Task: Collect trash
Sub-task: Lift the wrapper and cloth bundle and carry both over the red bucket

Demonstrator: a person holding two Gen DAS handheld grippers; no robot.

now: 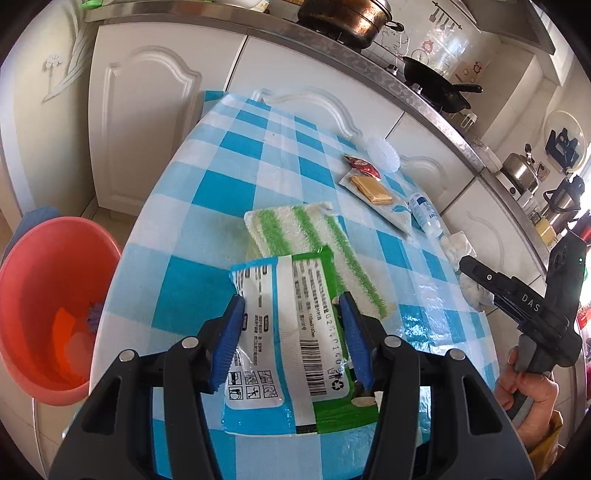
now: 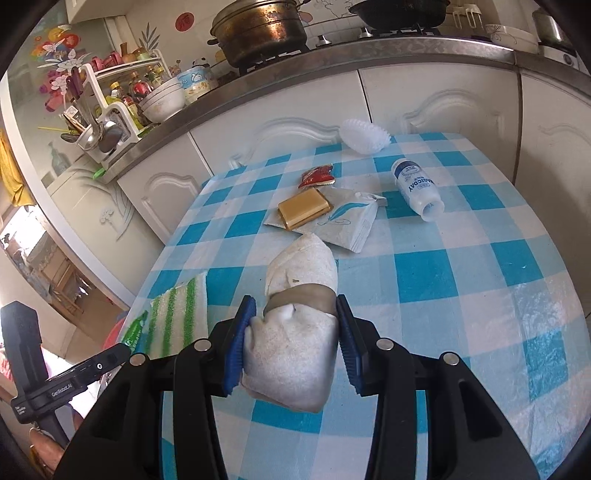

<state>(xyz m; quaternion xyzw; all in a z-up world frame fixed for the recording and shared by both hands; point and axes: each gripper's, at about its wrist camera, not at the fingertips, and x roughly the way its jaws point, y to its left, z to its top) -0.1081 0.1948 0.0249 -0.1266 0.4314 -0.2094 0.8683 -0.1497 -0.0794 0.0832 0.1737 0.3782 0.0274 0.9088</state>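
Note:
My left gripper (image 1: 291, 306) is shut on a green and blue plastic wrapper (image 1: 288, 332), held over the near edge of the checked table (image 1: 221, 177). My right gripper (image 2: 295, 310) is shut on a crumpled white tissue wad (image 2: 295, 332) above the table. The right gripper also shows in the left wrist view (image 1: 476, 271). A red sachet (image 2: 316, 175), a gold packet (image 2: 303, 208) on a white tissue pack (image 2: 347, 221), a white bottle (image 2: 415, 188) and a white ruffled paper cup (image 2: 364, 136) lie on the table.
An orange basin (image 1: 51, 314) stands below the table's left side. A green-striped sponge cloth (image 1: 306, 236) lies mid-table. White cabinets (image 1: 140, 122) and a counter with pots (image 1: 347, 16) run behind. More tissue (image 1: 458, 247) lies at the right edge.

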